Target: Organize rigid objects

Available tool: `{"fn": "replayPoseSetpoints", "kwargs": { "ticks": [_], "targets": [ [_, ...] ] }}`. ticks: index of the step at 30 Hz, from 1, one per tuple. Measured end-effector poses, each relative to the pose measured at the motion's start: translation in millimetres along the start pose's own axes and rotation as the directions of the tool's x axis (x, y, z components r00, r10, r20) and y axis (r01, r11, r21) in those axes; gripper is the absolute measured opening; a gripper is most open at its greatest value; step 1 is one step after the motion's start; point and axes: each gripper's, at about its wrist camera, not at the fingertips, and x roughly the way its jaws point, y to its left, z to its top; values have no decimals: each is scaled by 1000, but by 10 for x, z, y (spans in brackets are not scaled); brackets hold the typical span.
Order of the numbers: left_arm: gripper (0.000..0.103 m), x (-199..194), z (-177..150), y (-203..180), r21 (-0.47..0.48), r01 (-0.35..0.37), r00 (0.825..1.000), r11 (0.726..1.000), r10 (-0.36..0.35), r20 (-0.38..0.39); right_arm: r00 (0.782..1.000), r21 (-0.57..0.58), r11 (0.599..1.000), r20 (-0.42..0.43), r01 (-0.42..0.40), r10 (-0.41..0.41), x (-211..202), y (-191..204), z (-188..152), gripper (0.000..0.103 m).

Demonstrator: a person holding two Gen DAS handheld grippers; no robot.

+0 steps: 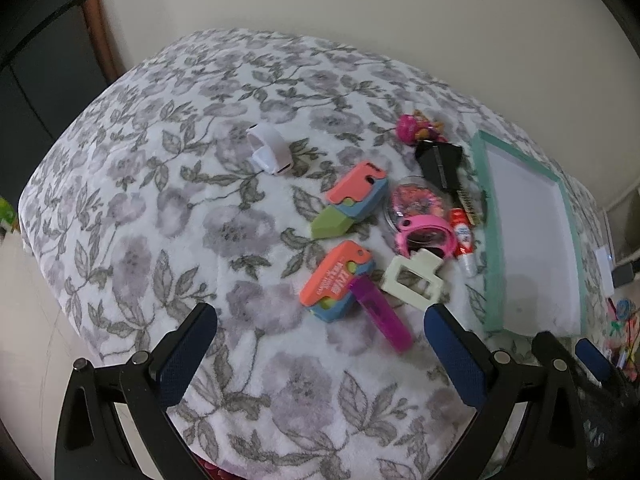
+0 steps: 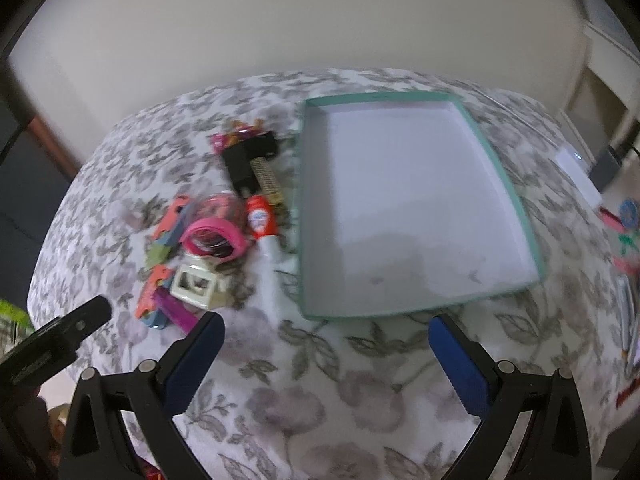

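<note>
Both grippers are wide open and hold nothing. The left gripper hangs over the flowery bed cover, near a purple stick that points toward it. The right gripper faces the teal tray, whose long side runs away toward the pale wall. The toy pile lies just left of the tray.
</note>
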Motion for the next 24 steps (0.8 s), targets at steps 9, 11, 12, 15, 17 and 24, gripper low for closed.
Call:
{"fn": "replayPoseSetpoints", "kwargs": {
  "ticks": [9, 11, 12, 15, 17, 24],
  "targets": [
    [103, 356, 57, 239, -100, -44, 996, 994, 36, -83, 996, -134, 988, -54, -81, 74, 315, 523, 40, 101],
    [103, 412, 61, 311, -134, -54, 995, 990, 41, -95, 995, -183, 979, -70, -85, 73, 395, 664, 24, 101],
    [103, 433, 60, 341, -146, -60, 994, 987, 46, -99, 994, -203, 975, -78, -87, 72, 428, 713, 16, 101],
    [103, 506, 57, 458, -195, -86, 991, 977, 64, -118, 993, -257, 963, -104, -80, 55, 567, 875, -2, 101],
    [103, 539, 57, 552, -234, -98, 990, 967, 69, -126, 991, -285, 955, -123, -79, 45, 658, 966, -23, 101],
    [103, 567, 97, 636, -270, -98, 991, 958, 69, -115, 981, -340, 935, -189, -103, 39, 934, 1189, -94, 101]
  ]
}}
